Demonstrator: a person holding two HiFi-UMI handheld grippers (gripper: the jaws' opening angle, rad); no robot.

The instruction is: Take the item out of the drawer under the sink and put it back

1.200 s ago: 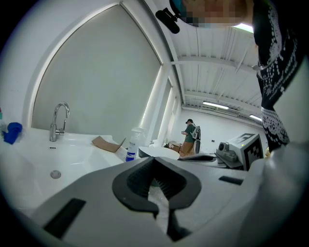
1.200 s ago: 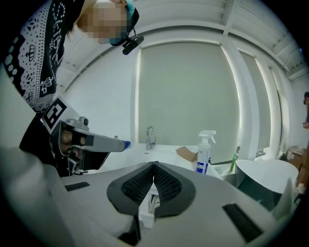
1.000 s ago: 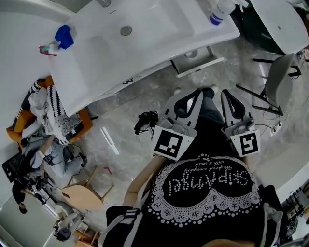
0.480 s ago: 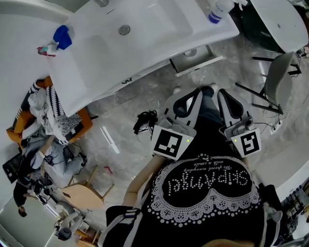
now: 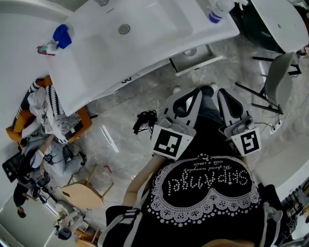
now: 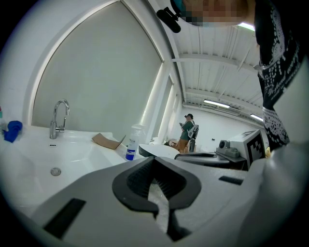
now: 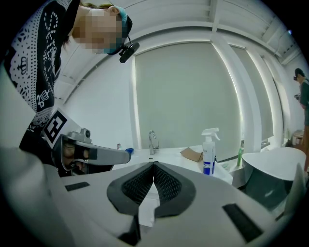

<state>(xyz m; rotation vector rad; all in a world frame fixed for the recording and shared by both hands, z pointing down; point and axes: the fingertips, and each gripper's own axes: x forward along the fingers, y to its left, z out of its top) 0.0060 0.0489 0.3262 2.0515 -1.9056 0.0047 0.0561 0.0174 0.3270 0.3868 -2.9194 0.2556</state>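
The white sink (image 5: 120, 48) fills the top of the head view. Below its right end a white drawer (image 5: 199, 61) stands pulled out a little, with a round pale thing (image 5: 191, 52) just showing inside; I cannot tell what it is. My left gripper (image 5: 194, 93) and right gripper (image 5: 223, 92) hang side by side over the floor, close to my body and short of the drawer. In the left gripper view the left gripper (image 6: 154, 158) is shut with nothing in it. The right gripper (image 7: 154, 164) in its own view is also shut and empty.
A spray bottle (image 5: 219, 10) stands on the sink's right end, beside a cardboard piece (image 6: 107, 141) and behind the faucet (image 7: 153, 142). A blue item (image 5: 63, 36) lies at the sink's left. A grey chair (image 5: 277, 79) stands right, an orange basket of clothes (image 5: 53, 120) left.
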